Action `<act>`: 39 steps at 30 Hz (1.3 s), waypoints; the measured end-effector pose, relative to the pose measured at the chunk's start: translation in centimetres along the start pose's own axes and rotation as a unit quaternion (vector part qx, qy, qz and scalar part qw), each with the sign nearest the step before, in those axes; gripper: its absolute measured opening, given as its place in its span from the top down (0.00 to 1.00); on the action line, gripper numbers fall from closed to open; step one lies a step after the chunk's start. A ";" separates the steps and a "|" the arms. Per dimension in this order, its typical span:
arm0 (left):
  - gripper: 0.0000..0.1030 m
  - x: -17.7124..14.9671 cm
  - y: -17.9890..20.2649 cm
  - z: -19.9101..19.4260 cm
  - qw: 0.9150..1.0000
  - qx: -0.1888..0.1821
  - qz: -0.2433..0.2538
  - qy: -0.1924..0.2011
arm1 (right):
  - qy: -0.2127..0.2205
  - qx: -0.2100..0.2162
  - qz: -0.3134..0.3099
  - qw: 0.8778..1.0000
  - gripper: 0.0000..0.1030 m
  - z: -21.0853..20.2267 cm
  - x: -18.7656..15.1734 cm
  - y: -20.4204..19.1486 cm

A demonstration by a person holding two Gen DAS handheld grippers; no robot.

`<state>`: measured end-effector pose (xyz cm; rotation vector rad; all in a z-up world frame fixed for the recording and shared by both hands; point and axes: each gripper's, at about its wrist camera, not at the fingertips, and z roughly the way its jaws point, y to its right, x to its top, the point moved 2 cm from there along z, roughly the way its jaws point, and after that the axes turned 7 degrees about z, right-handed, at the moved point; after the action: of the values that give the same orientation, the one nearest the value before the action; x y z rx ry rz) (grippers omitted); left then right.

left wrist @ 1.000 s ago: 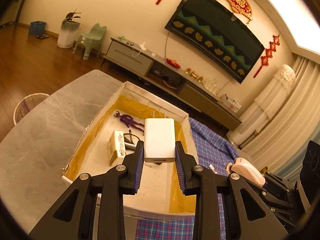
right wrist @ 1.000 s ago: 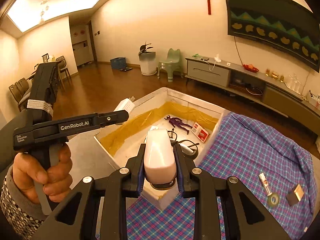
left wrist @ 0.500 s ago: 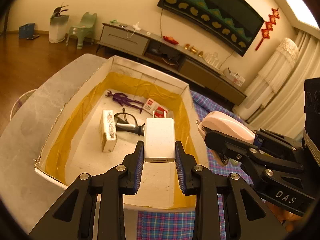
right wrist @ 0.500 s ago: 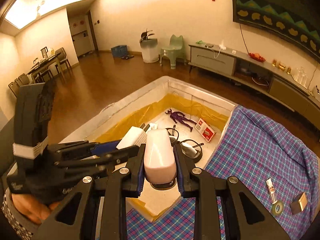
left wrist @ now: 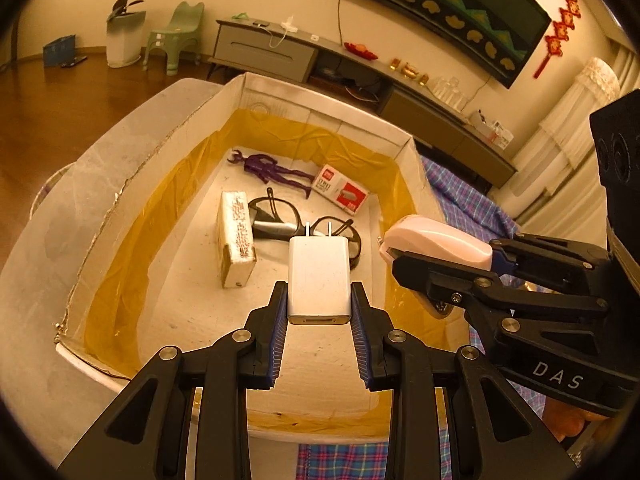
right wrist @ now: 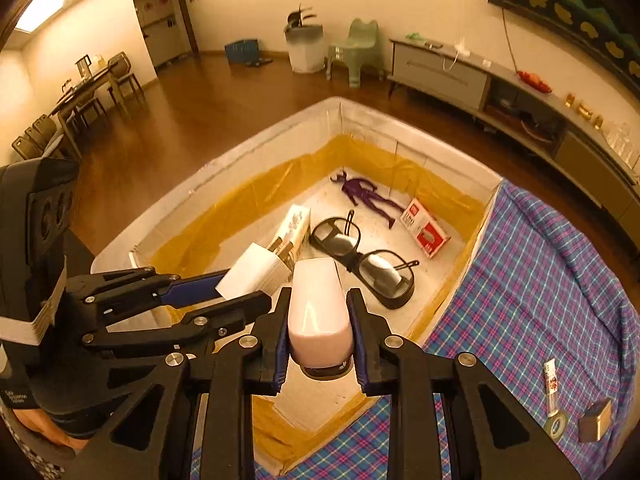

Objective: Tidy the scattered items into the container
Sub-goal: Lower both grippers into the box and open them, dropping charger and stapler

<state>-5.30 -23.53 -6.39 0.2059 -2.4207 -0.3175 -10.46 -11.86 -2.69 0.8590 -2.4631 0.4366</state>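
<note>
- Over the box's [left wrist: 414, 168] near end, my left gripper [left wrist: 319, 312] pinches the charger [left wrist: 319, 276], my right gripper [right wrist: 318, 336] the stapler [right wrist: 318, 308].
- Farther in, glasses [left wrist: 316, 226] lie: a drop could hit them.

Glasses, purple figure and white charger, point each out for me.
Glasses [right wrist: 362, 262], right wrist view, on the bridge.
Purple figure [right wrist: 362, 191], right wrist view, on its torso.
White charger [left wrist: 319, 276], left wrist view, on its top face.

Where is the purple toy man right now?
The purple toy figure lies flat on the floor of the white box, near its far wall. In both wrist views it sits just beyond the glasses, beside the red-and-white packet.
</note>
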 end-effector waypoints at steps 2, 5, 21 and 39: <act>0.70 -0.1 0.0 0.2 1.000 0.004 0.002 -0.004 | -0.011 0.000 0.001 1.000 0.73 0.5 0.0 0.2; 0.70 -0.1 0.0 0.4 1.000 0.013 0.006 -0.008 | -0.026 0.002 0.000 1.000 0.73 1.1 0.1 0.4; 0.70 0.1 0.3 3.2 0.992 0.081 0.082 -0.059 | -0.125 -0.011 -0.102 0.987 0.73 4.6 -1.5 -0.9; 0.56 1.0 -1.8 2.9 0.996 0.054 0.025 -0.061 | -0.128 -0.023 -0.109 0.986 0.72 5.3 -2.1 -1.0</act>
<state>-7.78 -24.94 -8.41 0.1786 -2.5618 -0.1825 -10.19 -13.88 -8.08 1.2159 -2.5551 0.2009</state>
